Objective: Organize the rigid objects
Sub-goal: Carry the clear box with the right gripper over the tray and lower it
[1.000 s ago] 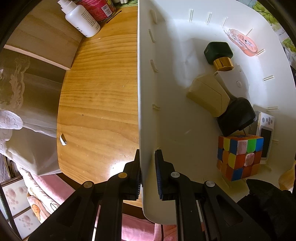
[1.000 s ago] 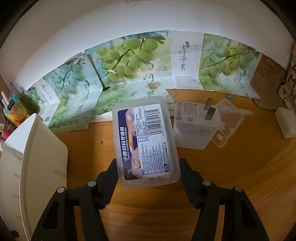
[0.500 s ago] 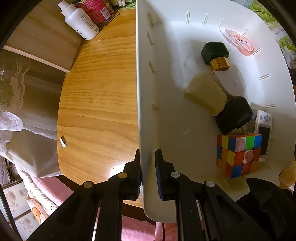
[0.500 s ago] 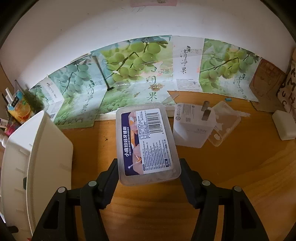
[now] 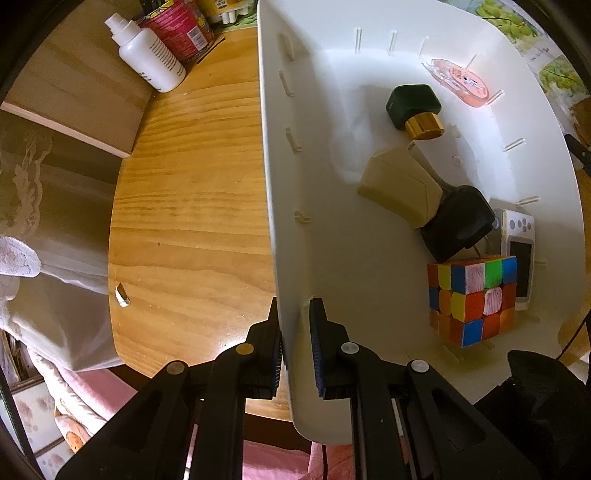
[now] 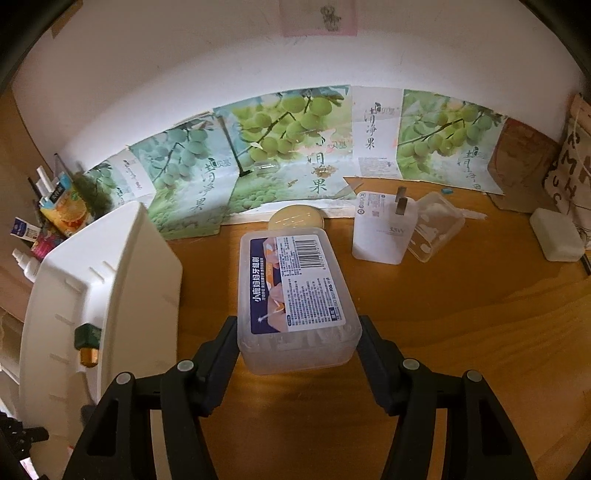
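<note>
The wooden table (image 6: 461, 332) carries the white bin (image 5: 369, 240); the left gripper (image 5: 295, 347) is clamped narrow on its rim at 6 o'clock. The right gripper (image 6: 298, 354) grips the clear plastic box (image 6: 295, 291) above the table, the bin at its 9 o'clock. The Rubik's cube (image 5: 472, 299) lies inside the bin.

The brown wooden table (image 6: 461, 332) holds a white plug block (image 6: 382, 230), a clear little lid (image 6: 436, 227) just beside it, a white soap-like block (image 6: 557, 240), a round yellow lid (image 6: 297, 218), and a white bottle (image 5: 151, 59) near a red can (image 5: 177, 27).
</note>
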{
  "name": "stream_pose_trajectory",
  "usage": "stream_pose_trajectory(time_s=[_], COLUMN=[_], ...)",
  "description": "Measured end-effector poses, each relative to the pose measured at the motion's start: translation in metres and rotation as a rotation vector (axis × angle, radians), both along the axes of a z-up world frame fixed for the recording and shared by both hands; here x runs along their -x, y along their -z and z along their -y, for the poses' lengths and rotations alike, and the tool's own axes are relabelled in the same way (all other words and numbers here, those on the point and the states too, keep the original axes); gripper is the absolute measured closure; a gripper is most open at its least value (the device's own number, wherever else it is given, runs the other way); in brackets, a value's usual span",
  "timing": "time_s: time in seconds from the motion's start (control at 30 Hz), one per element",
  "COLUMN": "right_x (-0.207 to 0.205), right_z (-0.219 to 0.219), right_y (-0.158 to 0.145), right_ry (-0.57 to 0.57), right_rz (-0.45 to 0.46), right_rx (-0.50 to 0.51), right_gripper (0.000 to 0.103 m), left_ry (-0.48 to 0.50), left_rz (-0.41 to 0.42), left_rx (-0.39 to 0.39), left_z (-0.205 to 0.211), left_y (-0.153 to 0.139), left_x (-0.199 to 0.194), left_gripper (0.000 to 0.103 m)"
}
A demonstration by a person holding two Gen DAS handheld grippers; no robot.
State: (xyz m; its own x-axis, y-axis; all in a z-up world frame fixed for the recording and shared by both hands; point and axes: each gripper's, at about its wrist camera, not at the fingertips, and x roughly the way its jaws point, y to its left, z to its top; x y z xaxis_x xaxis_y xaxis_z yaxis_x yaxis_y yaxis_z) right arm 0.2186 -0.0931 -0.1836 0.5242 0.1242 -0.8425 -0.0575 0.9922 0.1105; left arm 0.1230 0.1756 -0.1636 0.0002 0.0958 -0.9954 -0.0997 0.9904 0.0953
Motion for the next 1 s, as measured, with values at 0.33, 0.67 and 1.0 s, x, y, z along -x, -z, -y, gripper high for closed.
stream_pose_trajectory(time_s=[0.33, 0.67, 1.0], right_x=[0.040, 0.084, 0.118], right_z=[-0.007, -0.027, -0.063], right_y=[-0.035, -0.076, -0.106], right_ry=[0.000, -0.035, -0.134], right_rz=[0.058, 0.141, 0.209], right_rx=[-0.007, 0.004, -0.019], right_gripper=[0.041, 0.041, 0.040], left_ry=[0.061, 0.131, 0.171], left_rz=[0.023, 0.039, 0.048], left_rx=[0.026, 0.043, 0.052], left_z=[0.004, 0.005, 0.010], left_y=[-0.002, -0.005, -0.006], left_x=[0.007, 0.017, 0.021], left_gripper=[0.089, 0.089, 0.089])
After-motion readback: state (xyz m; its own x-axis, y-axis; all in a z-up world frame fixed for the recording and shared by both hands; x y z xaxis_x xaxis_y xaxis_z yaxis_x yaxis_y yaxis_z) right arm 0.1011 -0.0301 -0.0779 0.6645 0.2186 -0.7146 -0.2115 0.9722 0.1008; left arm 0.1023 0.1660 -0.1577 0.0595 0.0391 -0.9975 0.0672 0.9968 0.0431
